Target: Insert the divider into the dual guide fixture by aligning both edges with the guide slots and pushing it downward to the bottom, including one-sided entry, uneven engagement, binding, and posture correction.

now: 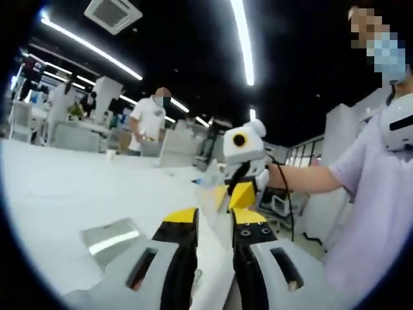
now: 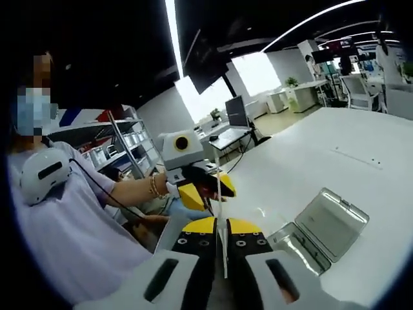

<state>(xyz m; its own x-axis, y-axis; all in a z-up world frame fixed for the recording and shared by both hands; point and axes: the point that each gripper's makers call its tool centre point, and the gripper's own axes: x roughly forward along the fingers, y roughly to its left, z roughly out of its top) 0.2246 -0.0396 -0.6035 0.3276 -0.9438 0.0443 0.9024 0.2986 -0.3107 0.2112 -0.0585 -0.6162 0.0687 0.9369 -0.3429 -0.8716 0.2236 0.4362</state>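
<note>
The divider (image 1: 216, 258) is a thin pale plate that I see edge-on, held in the air between both grippers. My left gripper (image 1: 214, 216) is shut on its near end in the left gripper view, and my right gripper (image 1: 237, 194) clamps its far end. In the right gripper view the divider (image 2: 221, 206) runs as a thin line from my right gripper (image 2: 222, 225), shut on it, to the left gripper (image 2: 206, 187). The metal guide fixture (image 1: 110, 236) lies on the white table, left of and below the plate. The same fixture (image 2: 326, 223) lies to the right there.
The white table (image 1: 64, 187) stretches wide around the fixture, and its bare top (image 2: 322, 155) spreads behind it. The person in a lilac shirt (image 2: 71, 219) holds both grippers. Another person (image 1: 150, 119) stands at the table's far side. Desks with monitors (image 2: 235, 113) stand beyond.
</note>
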